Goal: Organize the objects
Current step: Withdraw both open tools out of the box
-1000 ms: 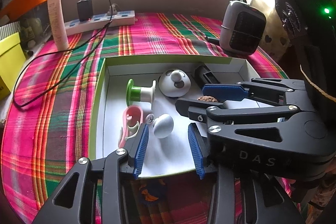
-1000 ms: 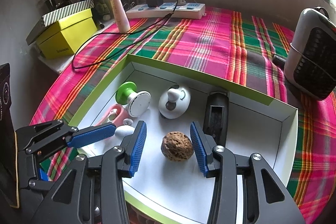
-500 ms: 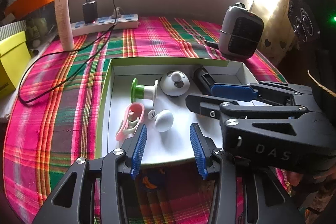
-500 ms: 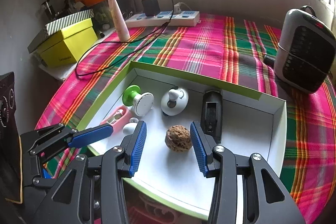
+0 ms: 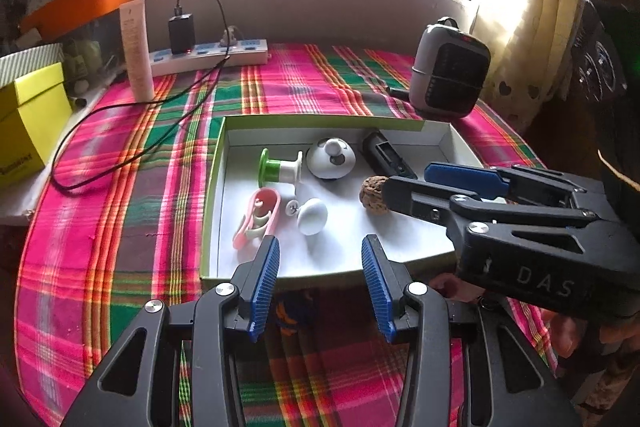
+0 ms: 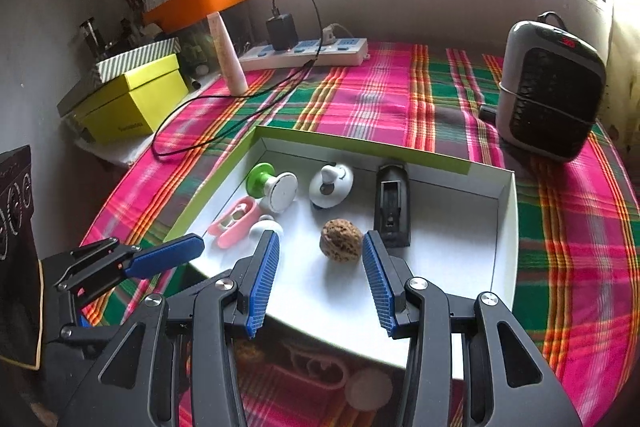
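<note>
A white box with a green rim point(image 5: 216, 163) point(image 6: 508, 227) lies on the plaid cloth. In it are a walnut point(image 5: 372, 193) point(image 6: 341, 239), a white knob point(image 5: 313, 215), a pink clip point(image 5: 258, 219), a green-and-white spool point(image 5: 276, 169), a white round piece point(image 5: 331, 159) and a black part point(image 5: 386, 157). My left gripper point(image 5: 320, 247) hangs open over the box's near edge, with nothing between its fingers. My right gripper point(image 6: 320, 241) point(image 5: 406, 179) is open too, above and short of the walnut, with its pads clear of it. One of the left gripper's pads point(image 6: 168, 255) shows at the lower left.
A small heater point(image 6: 548, 91) stands at the back right. A power strip point(image 5: 208, 55) with a charger and a looping black cable lies at the back. A tall tube point(image 5: 138, 49) and a yellow box point(image 6: 128, 103) are at the left. A hand point(image 5: 568, 331) holds the right gripper.
Both grippers have drawn back from the box and risen a little, so the objects look smaller. The left jaws have widened slightly. Nothing in the box has moved.
</note>
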`<state>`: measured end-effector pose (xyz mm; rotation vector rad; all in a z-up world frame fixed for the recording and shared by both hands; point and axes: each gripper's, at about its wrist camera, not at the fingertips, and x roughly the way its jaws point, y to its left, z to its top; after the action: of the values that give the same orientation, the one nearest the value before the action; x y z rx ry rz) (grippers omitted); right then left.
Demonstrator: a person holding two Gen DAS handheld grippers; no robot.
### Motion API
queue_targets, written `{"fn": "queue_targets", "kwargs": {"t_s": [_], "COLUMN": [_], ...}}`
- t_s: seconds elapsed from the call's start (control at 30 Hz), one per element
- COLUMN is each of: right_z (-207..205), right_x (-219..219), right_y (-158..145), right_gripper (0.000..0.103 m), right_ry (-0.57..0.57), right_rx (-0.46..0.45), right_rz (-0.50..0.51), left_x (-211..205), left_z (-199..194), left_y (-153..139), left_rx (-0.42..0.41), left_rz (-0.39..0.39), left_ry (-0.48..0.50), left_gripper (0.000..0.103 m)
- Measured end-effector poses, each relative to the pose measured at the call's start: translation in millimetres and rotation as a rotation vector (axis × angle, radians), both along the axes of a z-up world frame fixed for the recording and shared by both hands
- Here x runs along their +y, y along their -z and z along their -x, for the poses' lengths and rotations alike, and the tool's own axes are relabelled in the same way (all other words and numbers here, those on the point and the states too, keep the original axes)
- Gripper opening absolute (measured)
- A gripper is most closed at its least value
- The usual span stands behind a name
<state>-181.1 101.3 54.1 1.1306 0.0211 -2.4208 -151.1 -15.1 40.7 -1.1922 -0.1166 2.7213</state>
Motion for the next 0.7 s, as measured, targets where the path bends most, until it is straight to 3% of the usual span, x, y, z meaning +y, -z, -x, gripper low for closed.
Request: {"fn": "queue_targets", "kwargs": {"t_s": [0.7], "right_z": [-53], "right_x": [21], "right_y": [-2], "right_gripper": [0.045], "right_ry": [0.087], "right_rx": [0.080], "right_rz": [-0.013], "left_x": [-4], "left_z": [-39], "left_y": [-4], "left_rx": [0.037], "left_rz": [0.006], "left_ry": [-0.022], "left_gripper": [0.042]}}
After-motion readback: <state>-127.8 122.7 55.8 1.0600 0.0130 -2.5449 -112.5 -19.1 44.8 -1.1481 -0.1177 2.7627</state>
